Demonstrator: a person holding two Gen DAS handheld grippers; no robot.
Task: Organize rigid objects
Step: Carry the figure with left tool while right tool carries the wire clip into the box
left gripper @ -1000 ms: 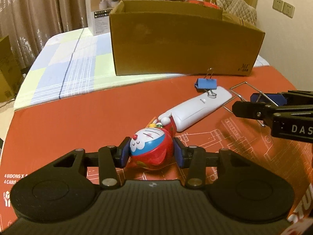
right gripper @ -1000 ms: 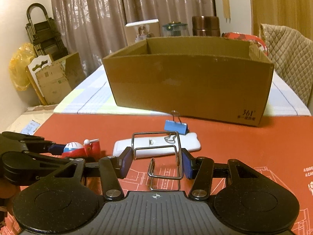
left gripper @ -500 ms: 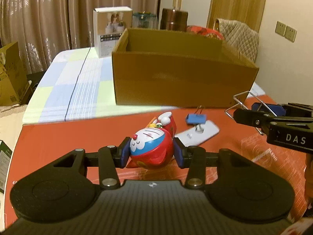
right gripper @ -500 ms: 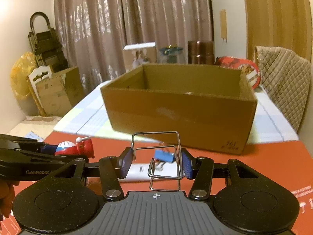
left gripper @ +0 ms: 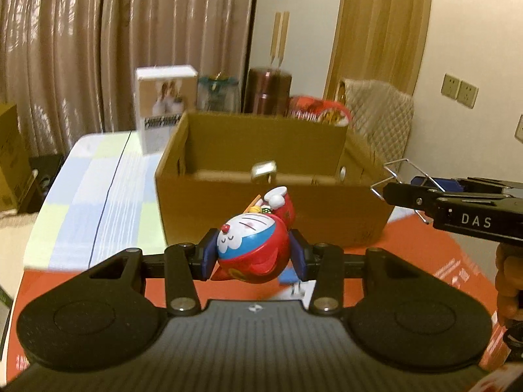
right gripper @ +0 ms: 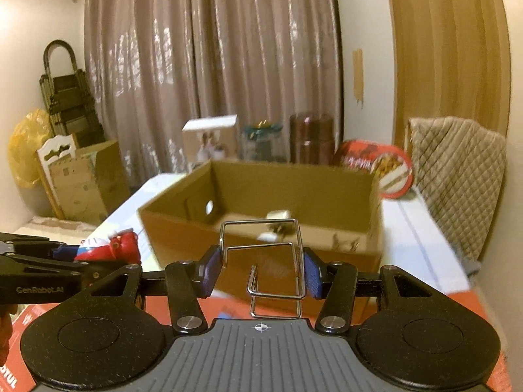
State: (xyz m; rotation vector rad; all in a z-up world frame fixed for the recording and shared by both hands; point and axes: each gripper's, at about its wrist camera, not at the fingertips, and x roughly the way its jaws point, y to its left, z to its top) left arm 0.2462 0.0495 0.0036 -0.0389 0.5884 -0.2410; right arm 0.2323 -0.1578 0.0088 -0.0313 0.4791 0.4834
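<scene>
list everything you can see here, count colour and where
cartoon cat toy: 1, red, blue and white, clamped in the left gripper, off the table
wire rack: 1, silver, clamped in the right gripper
cardboard box: 1, brown, open top, on the table ahead of both grippers
small object in the box: 1, pale, too blurred to name
table mat: 1, orange-red, under the grippers
checked cloth: 1, blue, green and white, left of the box
white carton: 1, behind the box
round tin: 1, red, behind the box
quilted chair cover: 1, beige, right
left gripper: 1, black with blue pads
right gripper: 1, black with blue pads
</scene>
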